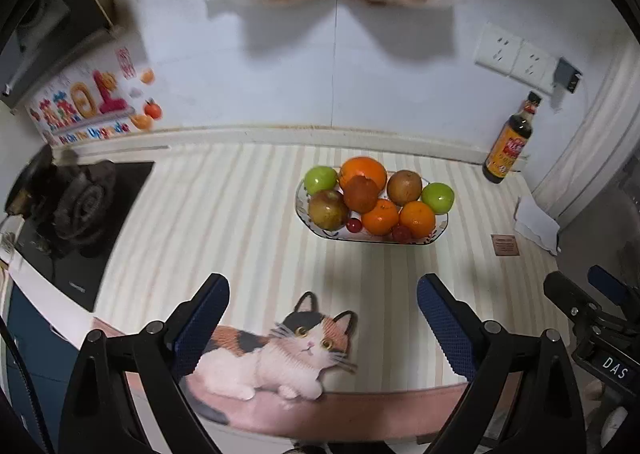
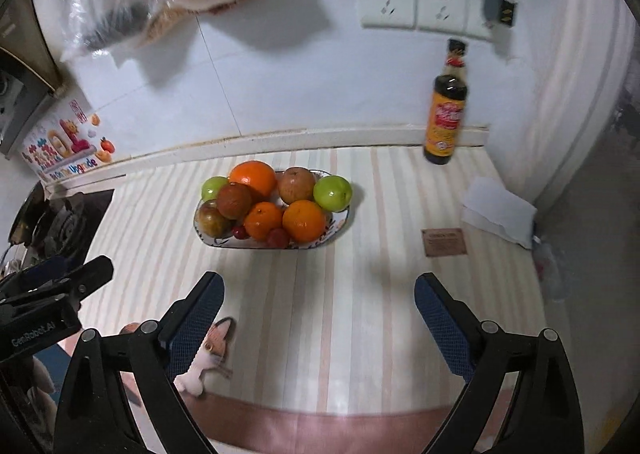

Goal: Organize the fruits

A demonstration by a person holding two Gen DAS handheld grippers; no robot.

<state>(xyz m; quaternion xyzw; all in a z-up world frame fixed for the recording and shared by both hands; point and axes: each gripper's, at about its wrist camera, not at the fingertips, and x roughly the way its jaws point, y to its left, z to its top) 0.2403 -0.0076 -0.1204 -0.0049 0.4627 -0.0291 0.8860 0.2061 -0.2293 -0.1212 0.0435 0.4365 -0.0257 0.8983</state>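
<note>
Striped cream-and-pink cloth is covering the kitchen counter (image 1: 240, 213), and the oval white ceramic plate with a painted rim (image 1: 440, 232) is sitting near its middle, at about twelve o'clock from both grippers and well apart from them. Round fruits are filling it in a heap: a large orange (image 1: 362, 169) at the back, two green apples (image 1: 320, 179) at the ends, brownish-red apples, two smaller oranges at the front (image 1: 417, 218), and two small red cherry-like fruits (image 1: 354, 225) tucked against the front rim. All the fruit in view is lying on the plate; none is showing loose on the cloth.

Judging from that, the gathering step is looking finished or close to it. Any next move is calling only for a check for stray fruit, with care not to nudge the heap, since the top fruits are resting on others and could roll.

Both tools are hanging clear of the plate. The left gripper (image 1: 322, 318) is standing wide with nothing between its blue-padded fingers (image 1: 202, 324), and the right gripper (image 2: 320, 314) is likewise spread wide and holding nothing.

Farther out, a dark glass sauce bottle with a yellow-red label (image 2: 446, 113) is standing at one o'clock by the white wall, a black gas hob (image 1: 80, 221) is lying at nine o'clock, and a printed calico cat (image 1: 280, 350) is decorating the cloth's near edge at six o'clock.
</note>
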